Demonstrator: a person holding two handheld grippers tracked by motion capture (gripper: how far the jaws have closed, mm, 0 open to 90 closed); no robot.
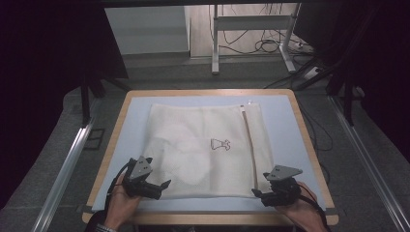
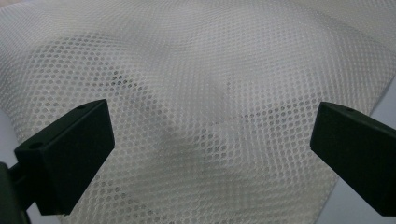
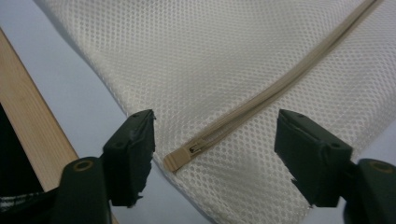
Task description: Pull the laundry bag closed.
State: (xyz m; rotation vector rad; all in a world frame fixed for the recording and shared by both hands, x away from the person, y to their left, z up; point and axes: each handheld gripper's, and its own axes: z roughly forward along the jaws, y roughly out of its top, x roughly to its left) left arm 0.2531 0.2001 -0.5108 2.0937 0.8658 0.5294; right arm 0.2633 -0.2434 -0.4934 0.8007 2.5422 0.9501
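Mesh bag [image 1: 203, 150] approached at both near corners.
Left gripper [image 1: 164, 184] and right gripper [image 1: 255, 193] are held with jaws released; the zip end [image 3: 180, 160] is framed, likely for opening.

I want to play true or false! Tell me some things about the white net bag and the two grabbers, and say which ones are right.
1. The white mesh laundry bag lies flat on the pale blue table top. True.
2. The right gripper is clamped shut on the beige zipper. False: its jaws stand open around the zipper's end.
3. The left gripper is open over the mesh. True.
4. The bag has a big red star. False: it has a small dark drawing.
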